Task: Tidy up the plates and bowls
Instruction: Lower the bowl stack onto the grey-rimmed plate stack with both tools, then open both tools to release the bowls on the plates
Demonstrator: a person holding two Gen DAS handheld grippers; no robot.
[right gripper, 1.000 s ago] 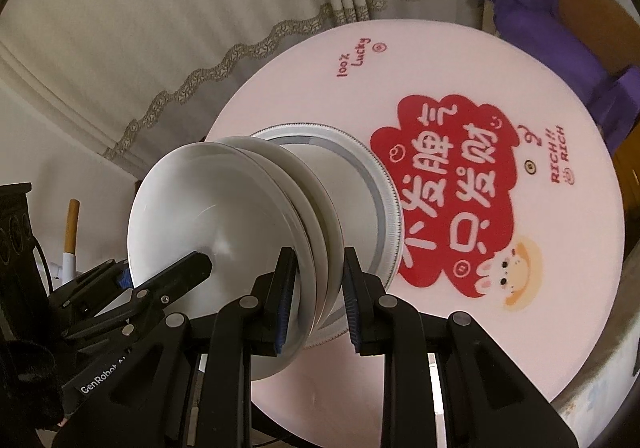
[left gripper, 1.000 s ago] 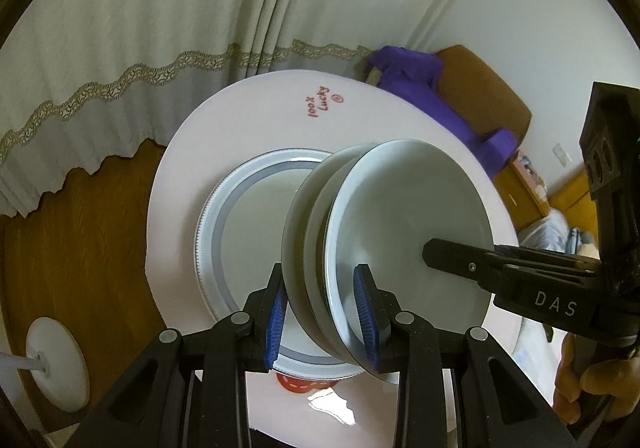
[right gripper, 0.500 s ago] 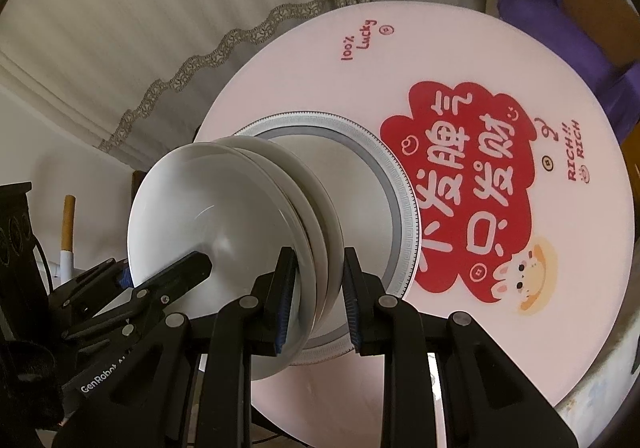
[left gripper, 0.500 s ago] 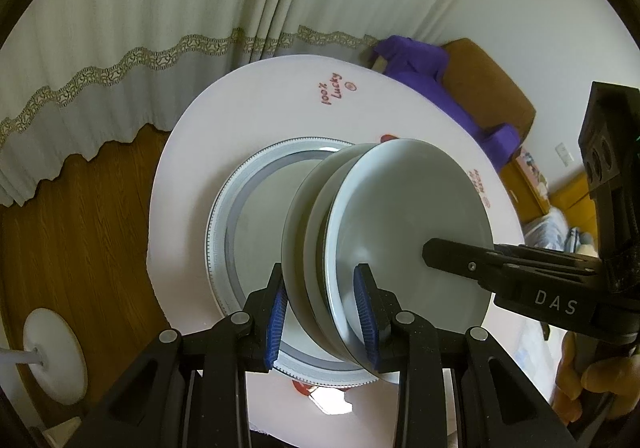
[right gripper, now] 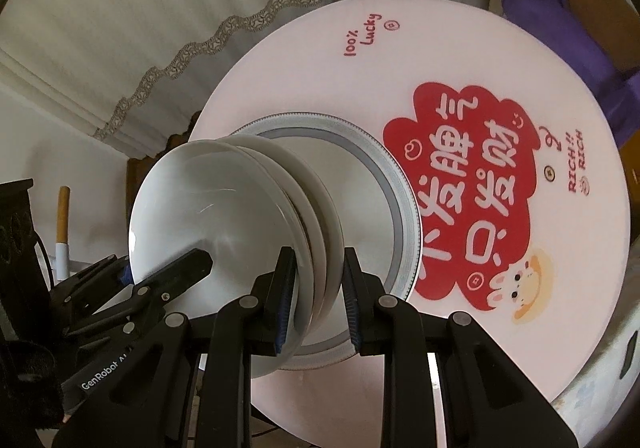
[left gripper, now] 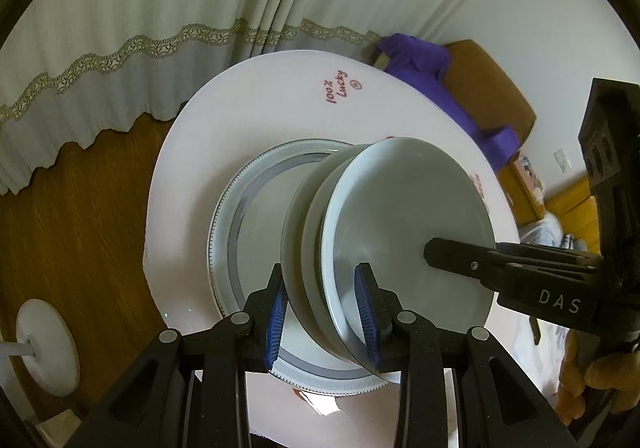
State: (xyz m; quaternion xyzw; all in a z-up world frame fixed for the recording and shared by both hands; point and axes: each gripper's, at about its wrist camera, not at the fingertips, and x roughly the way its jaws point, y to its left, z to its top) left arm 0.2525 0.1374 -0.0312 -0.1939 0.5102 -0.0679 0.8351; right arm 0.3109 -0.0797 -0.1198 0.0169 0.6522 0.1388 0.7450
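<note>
A stack of three shallow white dishes (left gripper: 400,215) (right gripper: 208,199) hangs over a large plate with a grey patterned rim (left gripper: 228,232) (right gripper: 402,203). That plate lies on the round pink table (left gripper: 260,95) (right gripper: 300,59). My left gripper (left gripper: 322,296) is shut on the stack's rim at one side. On the opposite rim my right gripper (right gripper: 318,284) is shut on the same stack. Each view shows the other gripper reaching in: the right gripper (left gripper: 500,264) and the left gripper (right gripper: 172,280). Whether the stack touches the large plate is hidden.
A red printed patch with a cartoon rabbit (right gripper: 472,187) covers the table's right part. Pale curtains (left gripper: 160,7) hang behind the table. A purple cloth (left gripper: 416,59) lies on a brown chair (left gripper: 488,87). A white round base (left gripper: 44,344) stands on the wooden floor (left gripper: 80,228).
Both grippers have carried the stack a little further across and down over the grey-rimmed plate. Neither grip has changed.
</note>
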